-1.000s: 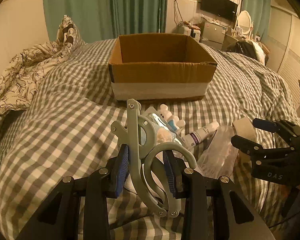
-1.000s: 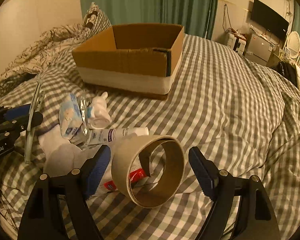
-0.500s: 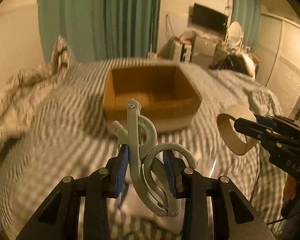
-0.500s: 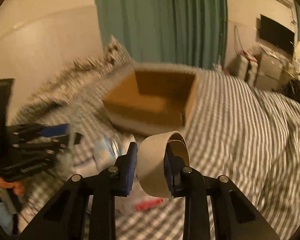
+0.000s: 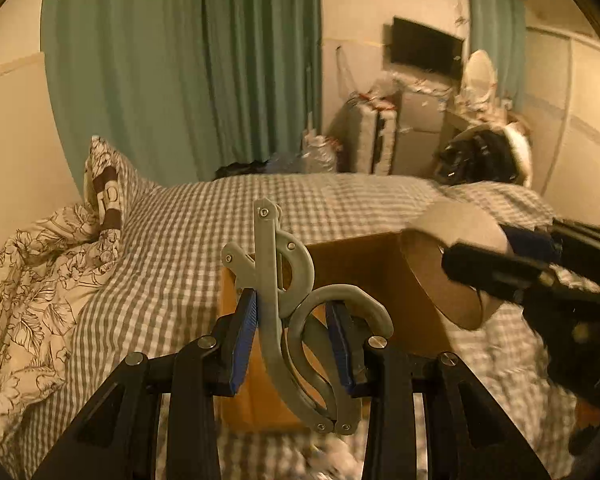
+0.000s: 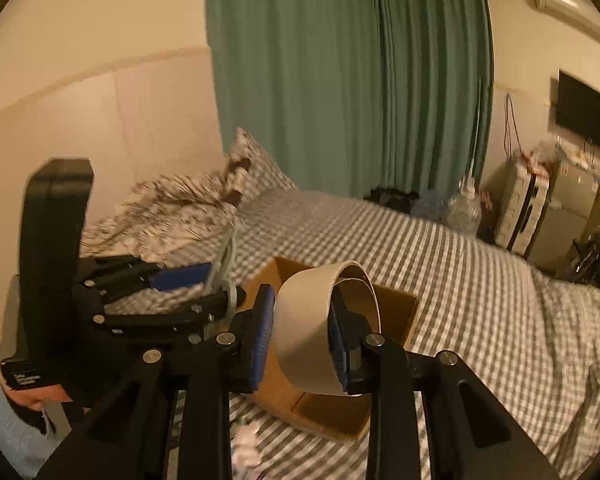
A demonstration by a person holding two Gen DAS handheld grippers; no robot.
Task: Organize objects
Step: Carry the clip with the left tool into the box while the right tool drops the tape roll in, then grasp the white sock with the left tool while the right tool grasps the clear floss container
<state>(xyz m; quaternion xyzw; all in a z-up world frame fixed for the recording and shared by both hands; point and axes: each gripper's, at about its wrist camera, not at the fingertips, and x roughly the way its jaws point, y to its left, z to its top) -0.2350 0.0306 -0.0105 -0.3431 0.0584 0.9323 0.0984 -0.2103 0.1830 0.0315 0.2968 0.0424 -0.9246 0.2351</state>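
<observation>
Above the box (image 5: pixel 380 264) on the bed (image 5: pixel 180 232), the left gripper (image 5: pixel 292 336) has its fingers clamped on a grey hanger (image 5: pixel 272 300). The right gripper (image 6: pixel 300 334) pinches a cardboard ring (image 6: pixel 304 328) over the same box.

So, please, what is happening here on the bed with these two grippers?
A person is tidying loose things into a cardboard box on the checked bed cover. The left gripper is shut on a grey folding hanger, and the right gripper is shut on a cardboard tape ring. Both are held up over the open box; neither thing is released yet.
</observation>
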